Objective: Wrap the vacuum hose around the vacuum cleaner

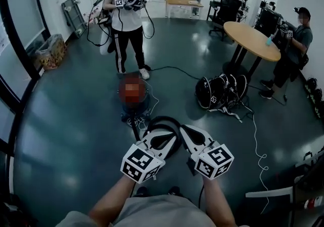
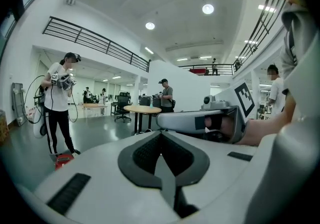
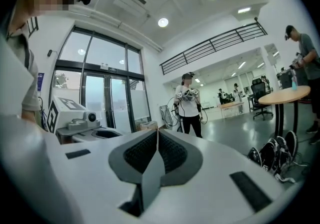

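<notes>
The vacuum cleaner (image 1: 134, 95), a small canister with a red top and blue body, stands on the dark floor ahead of me; its red top (image 2: 62, 159) also shows low in the left gripper view. A black hose (image 1: 164, 118) curves in a loop on the floor just behind it, under my grippers. My left gripper (image 1: 170, 129) and right gripper (image 1: 184, 128) are held side by side above that loop. Both are shut with nothing between the jaws. The left gripper view shows its closed tips (image 2: 161, 135), and the right gripper view shows its own (image 3: 157, 133).
A person (image 1: 126, 13) holding grippers stands beyond the vacuum. A pile of black gear (image 1: 223, 91) lies at the right near a round wooden table (image 1: 251, 40), with a seated person (image 1: 296, 43) beside it. A white cable (image 1: 258, 155) snakes over the floor. Glass walls (image 1: 20, 28) run along the left.
</notes>
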